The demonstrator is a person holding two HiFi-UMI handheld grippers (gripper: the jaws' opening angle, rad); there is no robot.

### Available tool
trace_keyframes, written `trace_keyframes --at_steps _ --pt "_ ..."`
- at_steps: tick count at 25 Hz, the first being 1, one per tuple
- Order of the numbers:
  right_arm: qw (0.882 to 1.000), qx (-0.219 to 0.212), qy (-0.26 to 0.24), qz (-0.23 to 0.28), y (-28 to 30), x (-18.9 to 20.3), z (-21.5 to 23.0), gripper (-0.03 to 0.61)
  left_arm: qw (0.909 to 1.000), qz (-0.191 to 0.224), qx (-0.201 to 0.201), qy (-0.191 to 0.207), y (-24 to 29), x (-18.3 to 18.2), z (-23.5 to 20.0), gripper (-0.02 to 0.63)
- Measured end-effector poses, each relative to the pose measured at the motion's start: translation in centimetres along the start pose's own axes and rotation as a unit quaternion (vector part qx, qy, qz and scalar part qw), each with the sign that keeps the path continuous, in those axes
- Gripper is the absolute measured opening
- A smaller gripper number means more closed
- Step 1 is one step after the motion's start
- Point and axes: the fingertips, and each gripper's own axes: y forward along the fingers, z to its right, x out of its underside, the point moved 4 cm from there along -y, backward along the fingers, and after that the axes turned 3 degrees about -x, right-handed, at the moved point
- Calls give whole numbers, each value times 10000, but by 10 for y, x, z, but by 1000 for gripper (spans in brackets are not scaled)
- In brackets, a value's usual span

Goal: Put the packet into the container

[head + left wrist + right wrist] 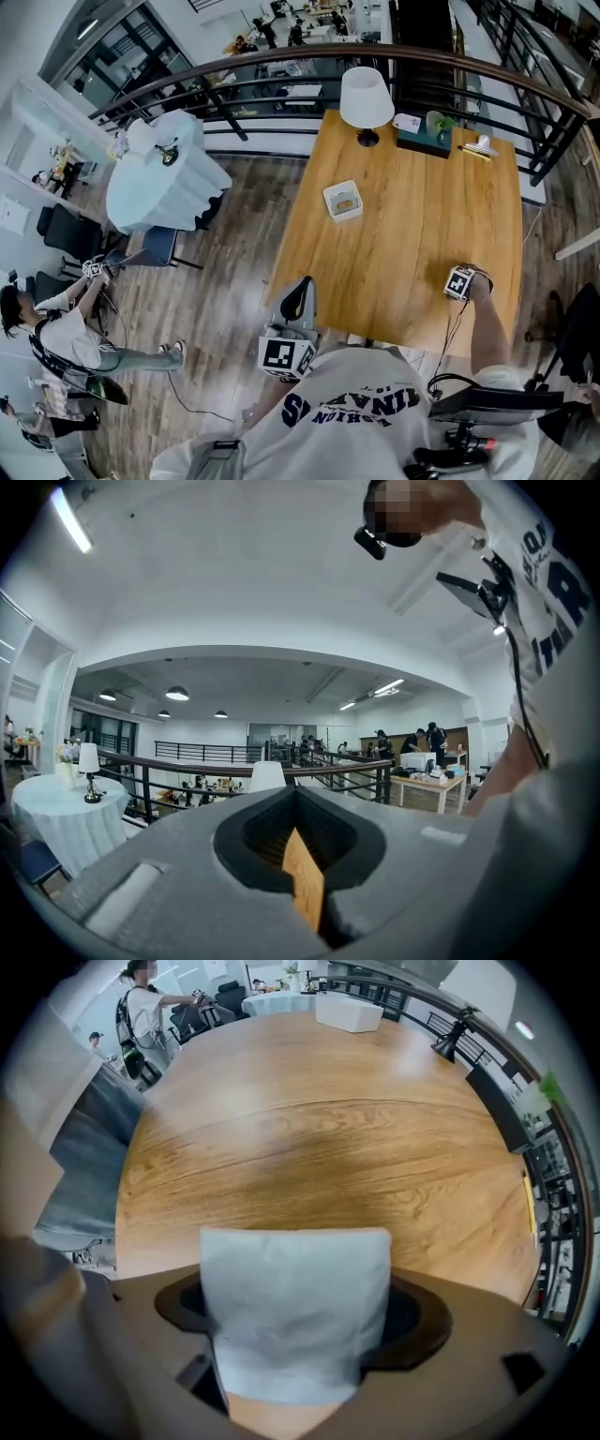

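The right hand-held gripper (459, 282) is pointed straight down at the tabletop (403, 225) near its front right corner, and its jaws are closed against the two sides of the pale packet (295, 1312), which fills the gap between them and appears to be pinched (in the head view the packet is hidden beneath the gripper). The step in hand is judged to be the pick-up. The grip should be made firm across the packet's middle before any lift, since a soft packet is likely to sag or slip from a light pinch. It should then be raised straight off the wood and carried toward the white square container (328, 199), which is set well apart, nearer the far left of the tabletop and short of the lamp (366, 98). The release is best made low, squarely over the opening. The left hand-held gripper (289, 352) is held level off the near edge, jaws together and empty.
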Motion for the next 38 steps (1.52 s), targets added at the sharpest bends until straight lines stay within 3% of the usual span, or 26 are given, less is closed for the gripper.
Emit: trace_keyframes --at_steps 8,26,35,38 --pt "9992 301 -262 32 -2 -5 0 401 10000 -12 42 10 2 5 3 -2" --pt "9992 29 -307 -242 -19 5 -7 400 9999 17 126 103 -2 4 5 -2" --pt "9970 -145 -689 -331 -71 -7 -20 400 9997 72 242 39 3 4 2 -2" --pt "9943 6 -1047 -215 -110 -18 -27 400 9994 93 319 28 7 4 4 -2"
